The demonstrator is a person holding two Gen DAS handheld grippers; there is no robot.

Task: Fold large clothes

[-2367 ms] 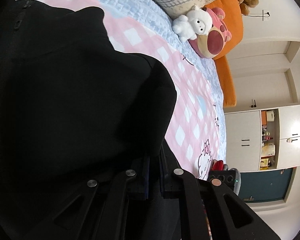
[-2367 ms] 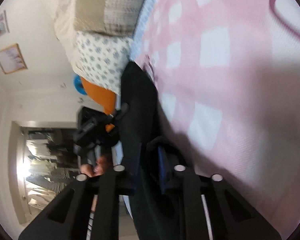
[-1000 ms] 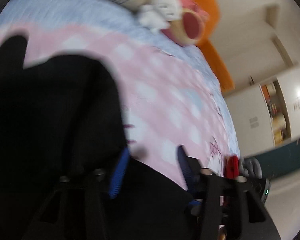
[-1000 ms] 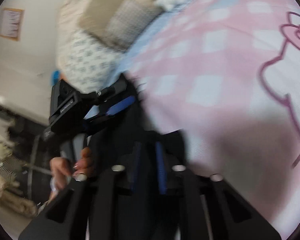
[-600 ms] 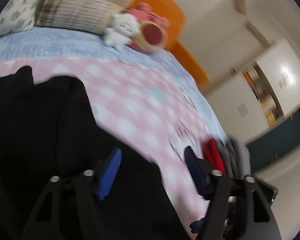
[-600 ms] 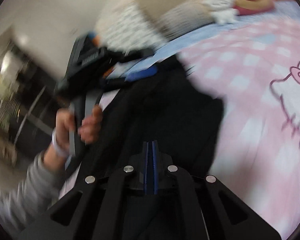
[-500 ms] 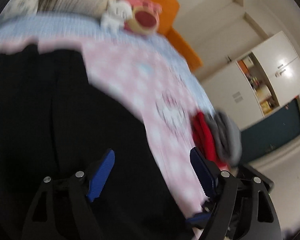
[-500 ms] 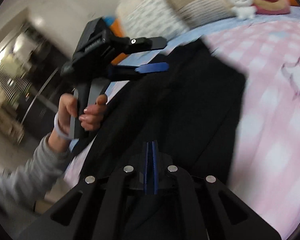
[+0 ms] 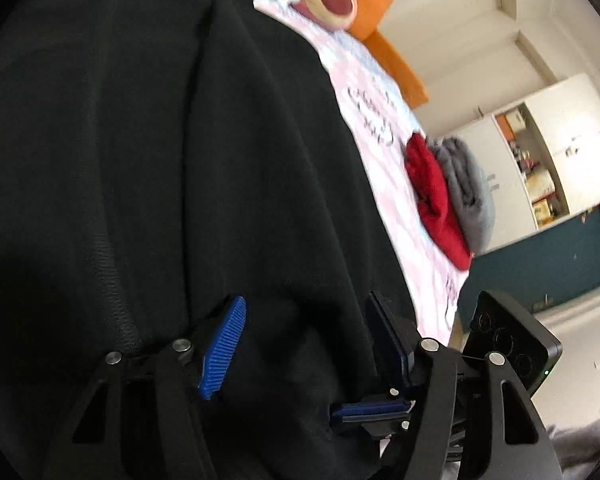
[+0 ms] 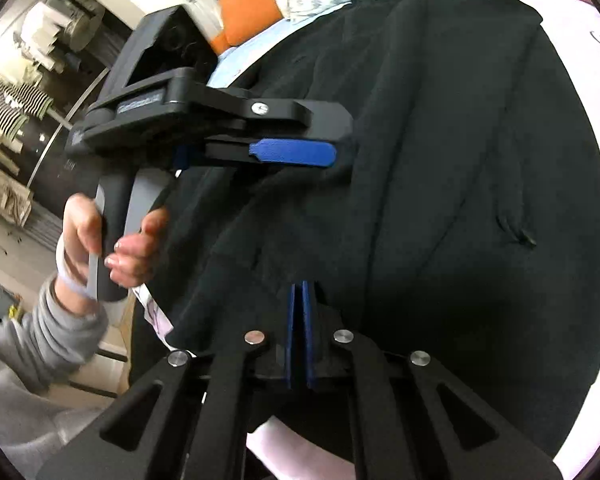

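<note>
On the pink bedspread (image 9: 388, 184), the black garment (image 10: 440, 160) could bunch if the closing left gripper (image 9: 304, 344) (fabric between jaws, unpinched) misses its edge, while the right gripper (image 10: 300, 332) stays shut.

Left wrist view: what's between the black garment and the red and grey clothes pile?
Only a bare strip of pink bedspread separates the black garment from the red and grey clothes pile; left wrist view shows it.

black garment (image 10: 440, 152) | large, creased, spread flat | covers most of the bed
</note>
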